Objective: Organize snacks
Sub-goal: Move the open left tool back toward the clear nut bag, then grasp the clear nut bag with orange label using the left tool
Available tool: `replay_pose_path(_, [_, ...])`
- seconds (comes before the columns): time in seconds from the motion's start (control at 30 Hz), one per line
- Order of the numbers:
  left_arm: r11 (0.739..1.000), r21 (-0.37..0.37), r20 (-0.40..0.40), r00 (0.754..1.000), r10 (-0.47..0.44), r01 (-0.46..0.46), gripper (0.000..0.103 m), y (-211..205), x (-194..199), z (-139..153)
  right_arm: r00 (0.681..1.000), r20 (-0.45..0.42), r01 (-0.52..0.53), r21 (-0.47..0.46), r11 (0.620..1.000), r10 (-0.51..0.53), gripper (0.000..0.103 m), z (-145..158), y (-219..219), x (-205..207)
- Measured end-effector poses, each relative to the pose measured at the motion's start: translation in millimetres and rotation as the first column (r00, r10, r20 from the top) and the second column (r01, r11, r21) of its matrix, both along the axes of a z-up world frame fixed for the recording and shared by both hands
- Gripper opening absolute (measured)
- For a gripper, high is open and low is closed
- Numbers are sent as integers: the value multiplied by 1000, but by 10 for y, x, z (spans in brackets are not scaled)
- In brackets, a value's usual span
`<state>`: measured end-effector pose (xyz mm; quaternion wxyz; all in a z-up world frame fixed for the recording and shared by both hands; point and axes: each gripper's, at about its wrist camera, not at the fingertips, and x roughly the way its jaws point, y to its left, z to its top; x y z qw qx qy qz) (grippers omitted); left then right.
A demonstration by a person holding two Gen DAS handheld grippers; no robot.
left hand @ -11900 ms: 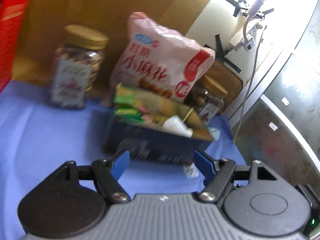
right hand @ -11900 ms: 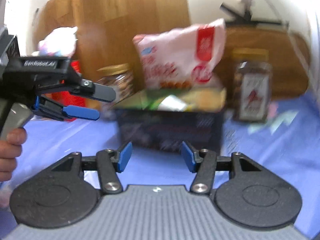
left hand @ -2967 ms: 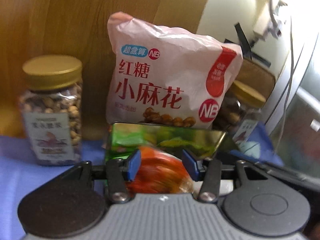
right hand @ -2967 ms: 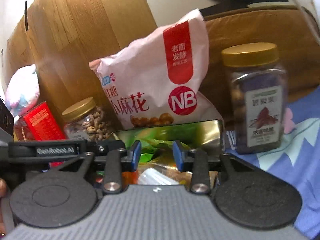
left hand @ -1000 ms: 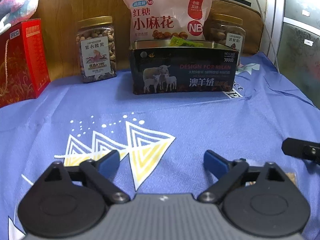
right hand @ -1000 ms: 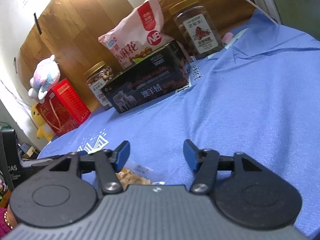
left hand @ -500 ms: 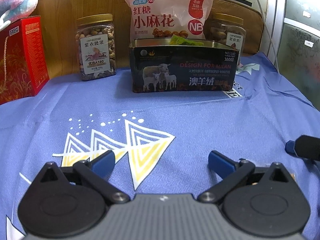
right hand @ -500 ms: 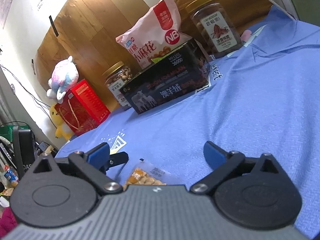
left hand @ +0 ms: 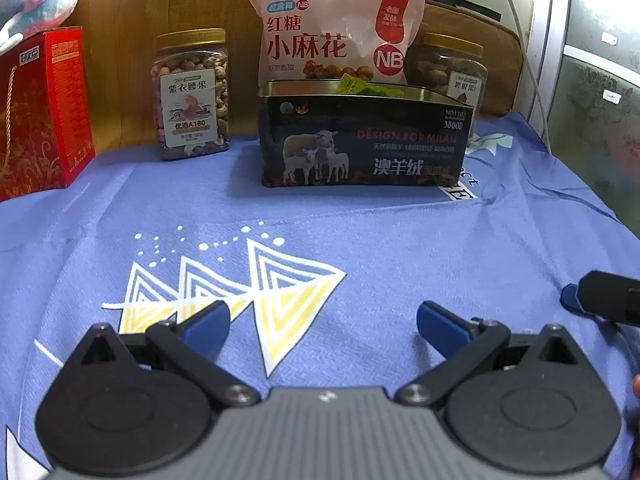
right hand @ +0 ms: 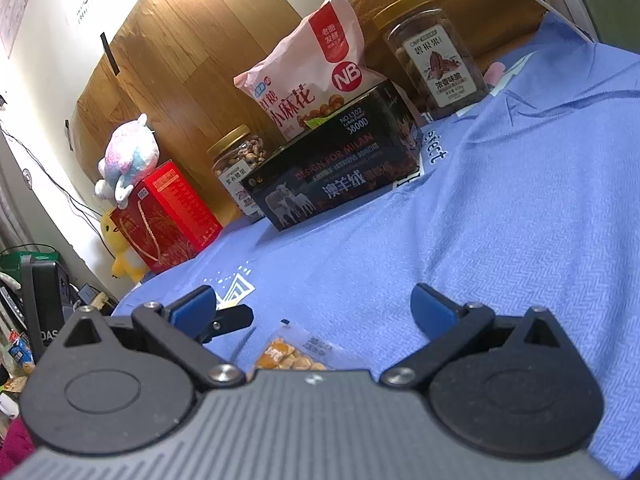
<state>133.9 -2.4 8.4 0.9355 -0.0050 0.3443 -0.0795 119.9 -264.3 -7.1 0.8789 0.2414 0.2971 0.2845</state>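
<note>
A dark open tin (left hand: 362, 140) printed with sheep stands at the back of the blue cloth, green snack packets showing over its rim. The same tin (right hand: 332, 176) appears in the right wrist view. A small clear packet of orange snacks (right hand: 294, 354) lies flat on the cloth close under my right gripper (right hand: 314, 306), between its wide-open fingers and untouched. My left gripper (left hand: 322, 322) is open over bare cloth with nothing between its fingers. A finger (left hand: 608, 300) of the right gripper shows at the right edge of the left wrist view.
Behind the tin lean a pink snack bag (left hand: 334, 36) and two gold-lidded nut jars (left hand: 192, 92), (left hand: 452, 66). A red gift box (left hand: 38, 112) with a plush toy on top stands at the left. A wooden board backs the row.
My right gripper's jaws have spread wide, and its view has tipped so the snack packet lies nearer the middle. The left gripper has stayed put and open.
</note>
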Motion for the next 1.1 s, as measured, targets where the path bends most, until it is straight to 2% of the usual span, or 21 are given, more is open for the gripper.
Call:
replay_pose_path(0.23, [999,32,-6,1000,-6,6,103,-31,7,0,1000,-5,-20,-77,997,19,103,53,65,-17])
replay_pose_path(0.47, [998,54,-10,1000,-12,12,103,-59,18,-5,998,-16,-61,-232,971,59,103,134,43,-342])
replay_pose_path(0.73, [999,38,-9,1000,-17,18,103,-31,14,5,998,-39,-58,-270,961,49,103,164,78,-711])
replay_pose_path(0.8, [999,32,-8,1000,-18,18,103,-29,0,8,998,-23,-59,-316,947,55,97,168,194,-737])
replay_pose_path(0.93, [999,24,-8,1000,-22,22,103,-22,-7,15,996,19,-73,-389,918,87,74,144,433,-721])
replay_pose_path(1.0, [1000,21,-7,1000,-22,22,103,-19,-10,16,994,40,-71,-423,903,97,69,132,521,-703])
replay_pose_path(1.1, [1000,21,-7,1000,-21,22,103,-21,-11,14,990,64,-82,-447,891,123,57,118,637,-663])
